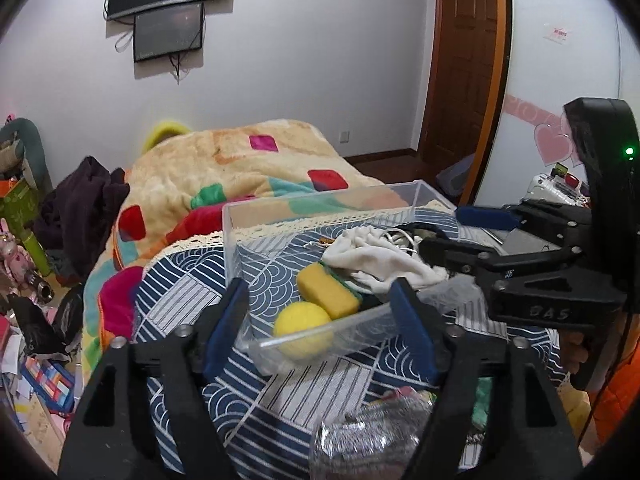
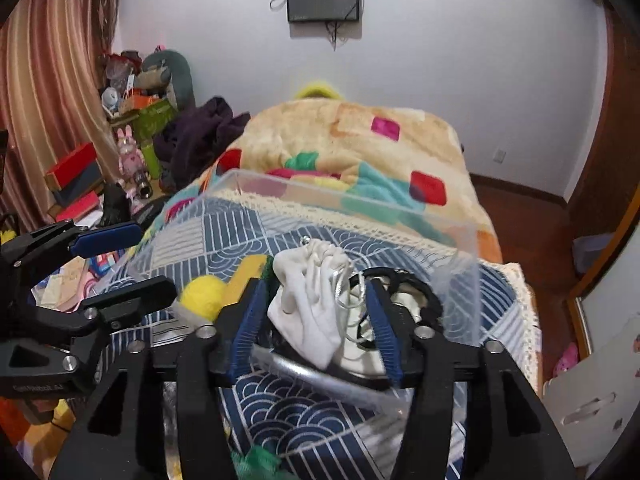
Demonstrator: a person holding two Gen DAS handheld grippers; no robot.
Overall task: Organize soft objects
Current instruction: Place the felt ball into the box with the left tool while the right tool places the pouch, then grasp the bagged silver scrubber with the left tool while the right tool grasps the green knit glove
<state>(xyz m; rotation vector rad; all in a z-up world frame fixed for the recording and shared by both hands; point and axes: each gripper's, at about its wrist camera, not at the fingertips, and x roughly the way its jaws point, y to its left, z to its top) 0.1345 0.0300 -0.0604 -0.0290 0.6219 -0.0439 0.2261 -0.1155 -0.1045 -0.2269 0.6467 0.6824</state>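
My right gripper (image 2: 316,320) has its fingers wide around the soft white cloth pouch (image 2: 312,296), not squeezing; my left gripper (image 1: 320,312) is open, holding nothing. The pouch sits crumpled in the clear plastic box (image 1: 320,204), right of the yellow sponge (image 1: 328,290) and yellow ball (image 1: 304,330); its silver cord (image 2: 348,292) could catch a finger and drag it out.

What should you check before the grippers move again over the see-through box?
1. Clear box sits flat on the patterned cloth: ok.
2. Yellow ball and sponge inside the box: ok.
3. White pouch inside the box: ok.
4. Right hand-held gripper open around the pouch, touching or not: cannot tell.
5. Left hand-held gripper open and holding nothing: ok.
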